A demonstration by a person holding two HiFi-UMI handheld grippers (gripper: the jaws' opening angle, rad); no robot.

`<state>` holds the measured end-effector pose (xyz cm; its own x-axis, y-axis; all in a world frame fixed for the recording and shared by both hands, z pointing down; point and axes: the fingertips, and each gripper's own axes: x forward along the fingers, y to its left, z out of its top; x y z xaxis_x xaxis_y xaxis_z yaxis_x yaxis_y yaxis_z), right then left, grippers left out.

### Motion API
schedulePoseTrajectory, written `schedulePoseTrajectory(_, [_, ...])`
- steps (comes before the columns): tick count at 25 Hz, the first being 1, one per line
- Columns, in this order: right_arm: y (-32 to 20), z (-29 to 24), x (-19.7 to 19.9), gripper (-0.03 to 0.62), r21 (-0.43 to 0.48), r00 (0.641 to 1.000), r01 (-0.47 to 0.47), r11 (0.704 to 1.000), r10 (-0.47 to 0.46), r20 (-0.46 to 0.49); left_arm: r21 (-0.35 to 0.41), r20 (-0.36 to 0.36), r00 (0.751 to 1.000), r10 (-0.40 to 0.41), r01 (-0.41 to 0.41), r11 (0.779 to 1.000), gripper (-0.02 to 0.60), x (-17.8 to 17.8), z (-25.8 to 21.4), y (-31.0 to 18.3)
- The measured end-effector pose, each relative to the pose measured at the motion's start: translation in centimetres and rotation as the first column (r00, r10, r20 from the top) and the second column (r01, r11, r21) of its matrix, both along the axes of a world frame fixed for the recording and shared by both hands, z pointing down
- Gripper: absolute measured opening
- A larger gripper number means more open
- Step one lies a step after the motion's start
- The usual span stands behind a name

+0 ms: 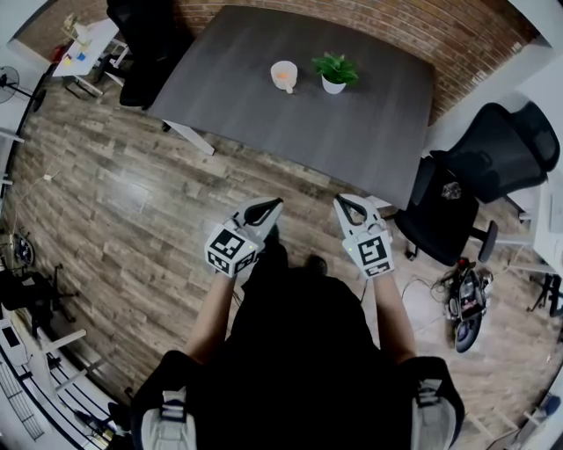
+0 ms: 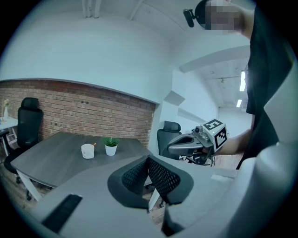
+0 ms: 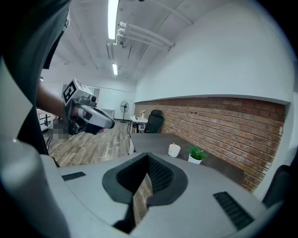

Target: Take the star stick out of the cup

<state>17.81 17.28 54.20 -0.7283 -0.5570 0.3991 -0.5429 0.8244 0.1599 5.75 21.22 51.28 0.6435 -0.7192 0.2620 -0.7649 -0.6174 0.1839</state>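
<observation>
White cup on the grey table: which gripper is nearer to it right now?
Left, narrowly. The left gripper hangs over the wood floor, almost in line with the white cup. The right gripper sits level with it but further aside.

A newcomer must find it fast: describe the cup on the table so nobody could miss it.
Find the dark grey table in front of the brick wall. Two small things stand side by side on it, toward the wall. The cup is the plain white one with an orange stick poking out; its neighbour, the white pot, holds a green plant.
</observation>
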Motion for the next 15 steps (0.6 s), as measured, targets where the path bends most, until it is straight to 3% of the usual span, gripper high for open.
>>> schedulePoseTrajectory(15, [-3.8, 0.5, -6.2, 0.000, -0.005, 1.000, -0.021, 1.000, 0.021, -0.017, -0.004, -0.014, 0.999, 0.035, -0.035, 0.999, 0.003, -6.1, 0.4, -4.7])
